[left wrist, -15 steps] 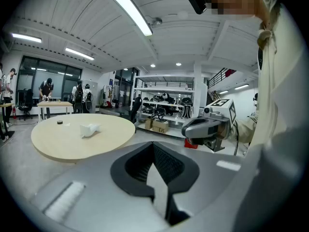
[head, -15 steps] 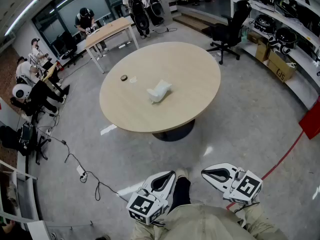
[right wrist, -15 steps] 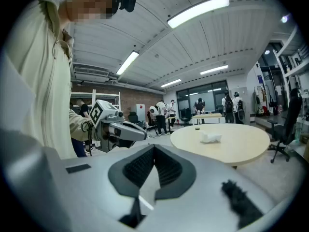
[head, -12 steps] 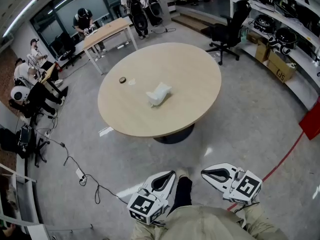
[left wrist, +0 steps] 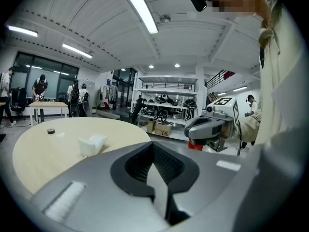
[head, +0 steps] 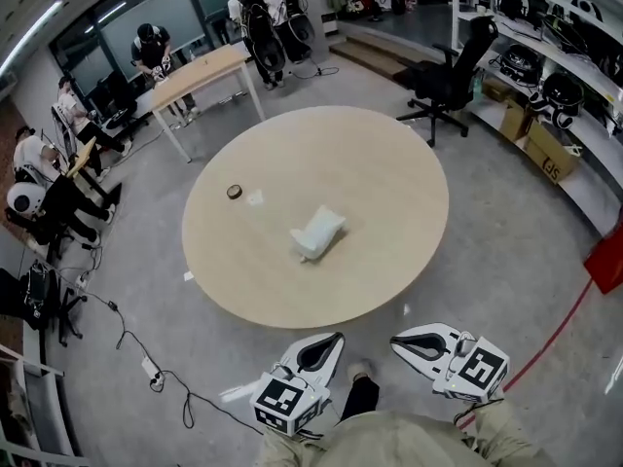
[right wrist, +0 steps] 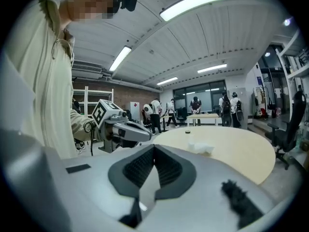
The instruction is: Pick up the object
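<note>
A white crumpled object (head: 318, 233) lies near the middle of the round wooden table (head: 389, 163). It also shows in the left gripper view as a white lump (left wrist: 91, 144), and in the right gripper view as the same white object (right wrist: 200, 148). Both grippers hang low in front of the person's body, short of the table's near edge. My left gripper (head: 328, 341) is shut with nothing in it, its jaws (left wrist: 153, 148) pressed together. My right gripper (head: 401, 342) is likewise shut and empty, its pads meeting in a line (right wrist: 153, 150).
A small dark disc (head: 234, 192) and a small pale scrap (head: 255, 198) lie on the table's left part. A black office chair (head: 453, 71) stands beyond the table on the right, shelves (head: 545, 76) behind it. Cables (head: 146, 358) run over the floor at left. People stand around a far desk (head: 195, 71).
The table has come nearer and lower in the head view: the person has stepped toward it. Both grippers keep the same low place, shut.
</note>
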`<act>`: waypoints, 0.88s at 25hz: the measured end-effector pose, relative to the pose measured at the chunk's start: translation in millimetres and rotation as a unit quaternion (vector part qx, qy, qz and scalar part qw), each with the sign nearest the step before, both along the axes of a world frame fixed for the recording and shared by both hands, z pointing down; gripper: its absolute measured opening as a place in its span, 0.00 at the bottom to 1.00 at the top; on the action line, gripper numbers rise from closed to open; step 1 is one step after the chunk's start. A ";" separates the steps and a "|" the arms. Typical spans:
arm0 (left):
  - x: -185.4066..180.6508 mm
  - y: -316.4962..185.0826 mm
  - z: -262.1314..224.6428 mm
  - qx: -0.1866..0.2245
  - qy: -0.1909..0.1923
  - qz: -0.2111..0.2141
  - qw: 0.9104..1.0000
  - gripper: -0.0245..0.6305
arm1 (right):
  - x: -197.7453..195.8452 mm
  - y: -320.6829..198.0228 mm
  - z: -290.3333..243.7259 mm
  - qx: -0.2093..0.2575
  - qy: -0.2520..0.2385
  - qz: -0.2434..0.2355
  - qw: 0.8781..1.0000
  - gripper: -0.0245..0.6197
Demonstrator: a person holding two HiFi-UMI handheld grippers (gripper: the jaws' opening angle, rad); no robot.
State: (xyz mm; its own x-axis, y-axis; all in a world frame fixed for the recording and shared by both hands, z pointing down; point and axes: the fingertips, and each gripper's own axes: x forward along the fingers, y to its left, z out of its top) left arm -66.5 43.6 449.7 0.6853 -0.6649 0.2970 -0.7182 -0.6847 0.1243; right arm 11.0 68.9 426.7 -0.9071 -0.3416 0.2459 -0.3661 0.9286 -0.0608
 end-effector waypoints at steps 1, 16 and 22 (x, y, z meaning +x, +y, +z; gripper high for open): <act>-3.6 -12.8 -0.5 0.000 0.000 0.000 1.000 0.05 | -4.3 -12.6 0.1 -0.001 0.000 -0.001 1.000 0.04; -60.2 -134.4 21.9 -0.024 -0.005 -0.026 0.999 0.05 | -62.2 -128.5 16.3 -0.018 0.002 -0.022 1.000 0.04; -63.9 -156.7 30.5 -0.042 -0.008 -0.044 0.998 0.05 | -65.1 -148.8 24.0 -0.033 0.007 -0.035 0.999 0.04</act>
